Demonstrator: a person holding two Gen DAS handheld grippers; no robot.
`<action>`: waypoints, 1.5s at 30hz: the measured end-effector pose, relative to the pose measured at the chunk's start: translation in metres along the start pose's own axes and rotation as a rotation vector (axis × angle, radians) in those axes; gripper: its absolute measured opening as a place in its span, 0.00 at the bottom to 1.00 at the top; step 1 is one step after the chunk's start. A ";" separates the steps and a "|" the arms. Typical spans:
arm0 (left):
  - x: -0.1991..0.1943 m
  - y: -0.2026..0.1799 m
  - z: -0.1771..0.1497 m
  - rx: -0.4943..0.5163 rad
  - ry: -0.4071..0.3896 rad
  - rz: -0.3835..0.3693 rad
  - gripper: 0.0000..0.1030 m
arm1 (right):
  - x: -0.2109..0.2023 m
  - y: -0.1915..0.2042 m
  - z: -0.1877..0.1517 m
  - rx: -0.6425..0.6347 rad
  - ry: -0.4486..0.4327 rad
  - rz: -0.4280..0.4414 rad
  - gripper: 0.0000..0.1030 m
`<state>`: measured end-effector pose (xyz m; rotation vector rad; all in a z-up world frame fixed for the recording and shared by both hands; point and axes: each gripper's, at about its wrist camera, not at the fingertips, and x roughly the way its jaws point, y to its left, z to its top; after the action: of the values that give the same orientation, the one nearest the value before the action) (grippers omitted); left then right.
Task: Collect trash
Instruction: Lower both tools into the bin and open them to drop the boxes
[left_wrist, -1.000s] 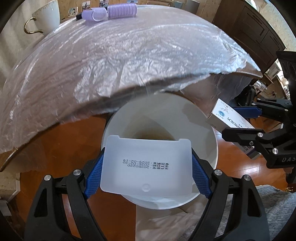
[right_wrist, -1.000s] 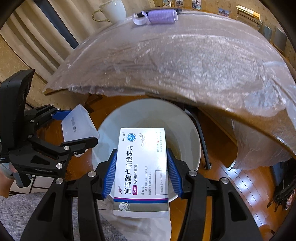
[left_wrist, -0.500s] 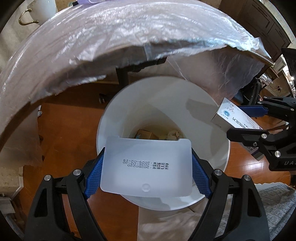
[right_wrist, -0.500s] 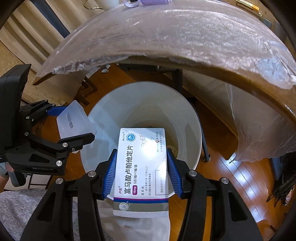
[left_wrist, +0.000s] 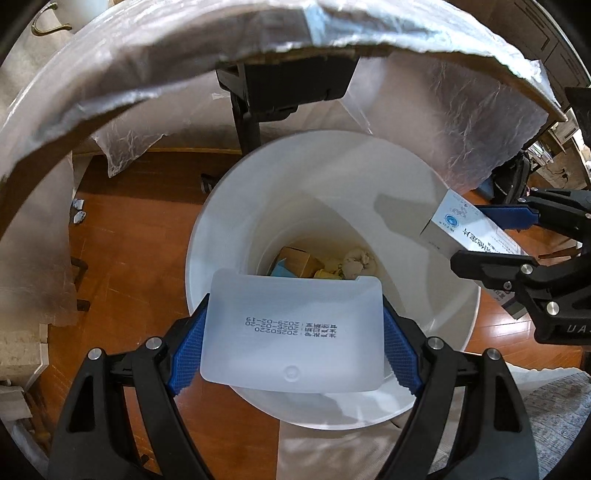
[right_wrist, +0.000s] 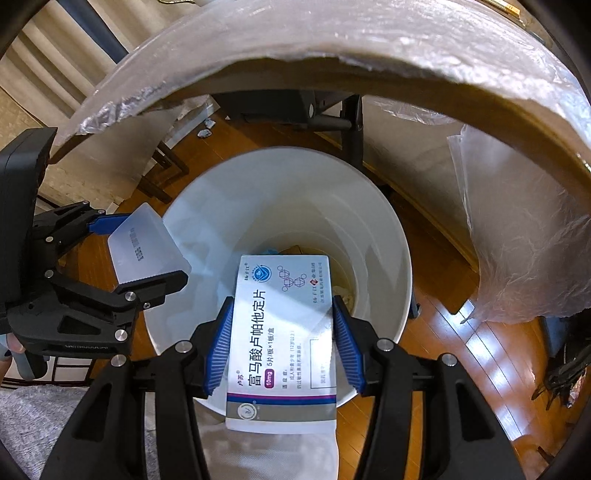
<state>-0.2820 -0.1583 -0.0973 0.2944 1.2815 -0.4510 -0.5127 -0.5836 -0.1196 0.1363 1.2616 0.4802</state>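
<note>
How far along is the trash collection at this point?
Done: the white bin already holds scraps at its bottom. In hand: the left gripper clamps a translucent plastic container, the right gripper a medicine box, both over the bin's mouth. Left: releasing both.

Both grippers, left gripper (left_wrist: 293, 338) and right gripper (right_wrist: 282, 345), have black plastic frames, blue ribbed pads and silver screws.

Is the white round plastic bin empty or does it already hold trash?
Not empty. The white round plastic bin holds a brown cardboard piece and a crumpled paper wad at its bottom.
</note>
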 end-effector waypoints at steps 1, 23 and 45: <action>0.000 0.002 -0.001 0.001 0.003 0.003 0.81 | 0.002 0.000 0.000 -0.001 0.001 -0.004 0.49; 0.025 0.002 0.002 0.028 0.024 0.045 0.81 | 0.029 0.001 0.002 0.020 0.016 -0.030 0.49; 0.028 0.001 0.005 0.058 0.003 0.069 0.81 | 0.025 0.004 0.007 0.009 -0.011 -0.045 0.49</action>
<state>-0.2711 -0.1640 -0.1234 0.3869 1.2586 -0.4289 -0.5015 -0.5680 -0.1380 0.1178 1.2535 0.4340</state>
